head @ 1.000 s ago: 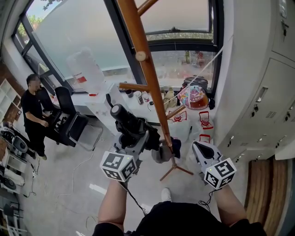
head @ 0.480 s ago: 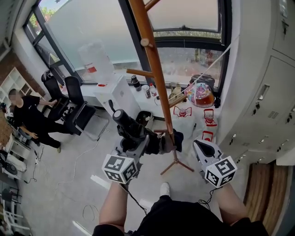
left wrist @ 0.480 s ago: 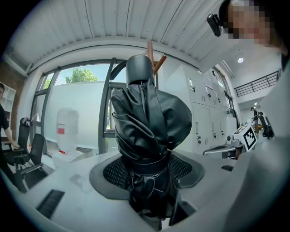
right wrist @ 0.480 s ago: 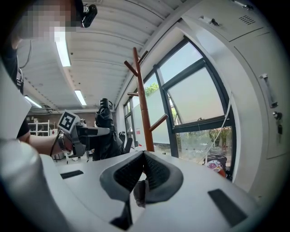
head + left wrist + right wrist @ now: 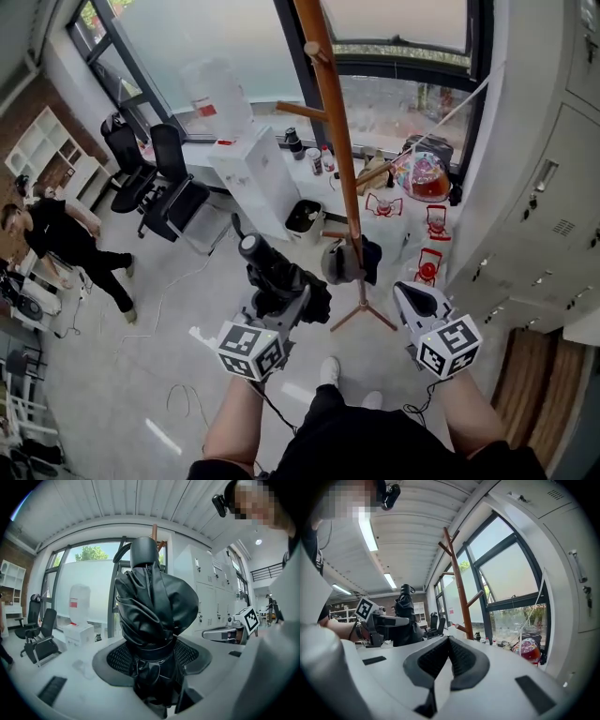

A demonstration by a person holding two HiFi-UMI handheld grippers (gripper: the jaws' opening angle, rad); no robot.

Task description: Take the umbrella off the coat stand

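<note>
since a second before, the umbrella had come away from the coat stand toward the person, and both arms had drawn back from the pole. the left hand-held gripper was clamped on the folded black umbrella, its pads pressed on the bunched fabric, the rounded end pointing away from it. in the head view the umbrella lay left of the wooden pole, apart from it. the right hand-held gripper was empty, its jaws together, right of the stand's feet. a grey cap-like thing and a dark cloth hung low on the pole.
</note>
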